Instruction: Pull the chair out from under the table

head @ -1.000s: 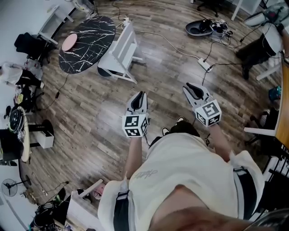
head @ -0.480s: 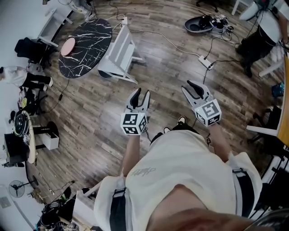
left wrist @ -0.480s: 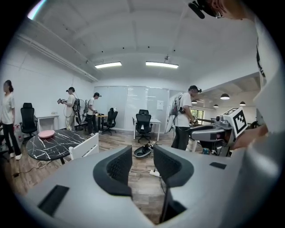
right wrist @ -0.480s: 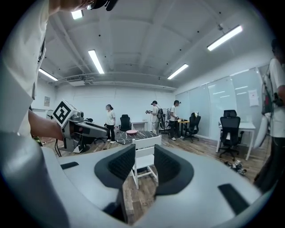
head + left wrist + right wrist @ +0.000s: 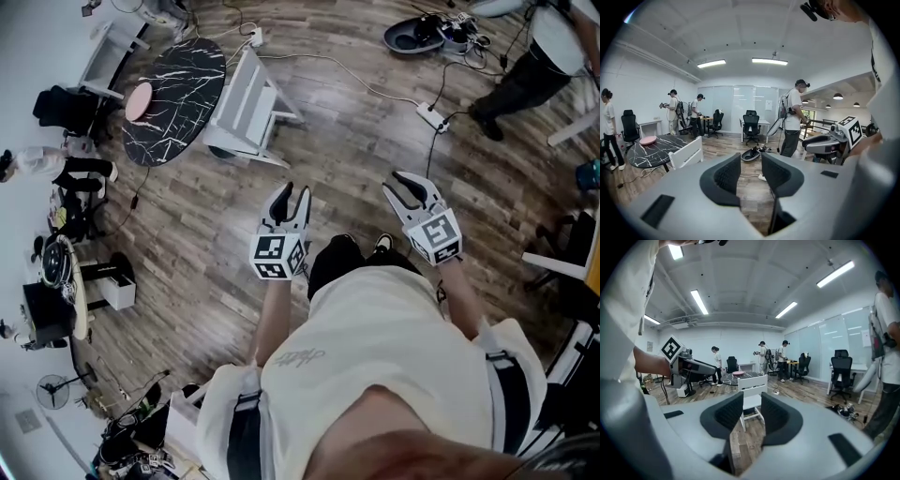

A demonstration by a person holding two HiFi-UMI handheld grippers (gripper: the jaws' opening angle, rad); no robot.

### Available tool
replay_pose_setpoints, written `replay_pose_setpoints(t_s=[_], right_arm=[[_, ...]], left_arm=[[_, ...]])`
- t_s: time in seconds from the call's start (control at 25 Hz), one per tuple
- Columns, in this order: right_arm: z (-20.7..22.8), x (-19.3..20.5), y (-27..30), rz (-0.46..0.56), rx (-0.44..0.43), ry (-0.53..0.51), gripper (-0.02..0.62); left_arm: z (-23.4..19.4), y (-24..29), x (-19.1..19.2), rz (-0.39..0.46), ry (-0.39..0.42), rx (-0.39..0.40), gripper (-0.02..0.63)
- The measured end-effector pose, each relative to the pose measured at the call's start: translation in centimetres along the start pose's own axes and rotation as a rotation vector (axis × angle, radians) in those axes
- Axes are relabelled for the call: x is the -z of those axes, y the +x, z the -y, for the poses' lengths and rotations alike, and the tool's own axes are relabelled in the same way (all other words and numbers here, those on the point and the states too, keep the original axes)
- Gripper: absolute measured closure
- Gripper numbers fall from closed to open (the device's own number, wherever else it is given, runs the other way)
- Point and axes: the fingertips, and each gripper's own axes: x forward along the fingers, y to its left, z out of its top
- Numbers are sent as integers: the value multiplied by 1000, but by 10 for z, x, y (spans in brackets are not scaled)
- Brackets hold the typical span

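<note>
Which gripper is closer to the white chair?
The left. The left gripper is over bare floor short of the white chair, jaws just opened, empty; the right gripper is farther off to the side, jaws apart, just closing a little, also empty. Neither touches it.

Left gripper (image 5: 750, 160): jaws just opened, now wide apart, nothing between, wood floor (image 5: 751, 202) visible through gap. Left side: white chair (image 5: 687, 156) just beside round black marbled desk (image 5: 644, 155); pink disc (image 5: 648, 140) on desk. Beyond jaws: dark tray with cables (image 5: 751, 155) on floor, power strip (image 5: 762, 177) nearer. Right edge: right gripper (image 5: 815, 143), marker cube (image 5: 851, 130) on it. Person with backpack (image 5: 791, 123) standing mid-right. Two persons (image 5: 673, 111) far back left. Black office chair (image 5: 751, 125) by glass wall.
</note>
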Motion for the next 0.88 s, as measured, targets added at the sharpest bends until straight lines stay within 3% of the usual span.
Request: replay_pose_setpoints(t_s=[0.4, 0.64, 0.88], right_arm=[[40, 0, 33, -39, -27, -23, 483], [72, -15, 69, -63, -17, -55, 483], [108, -53, 127, -53, -22, -67, 490]], left_arm=[[-15, 44, 4, -29, -29, -1, 457], [-55, 89, 1, -22, -86, -13, 457], [-106, 133, -28, 11, -64, -38, 457]])
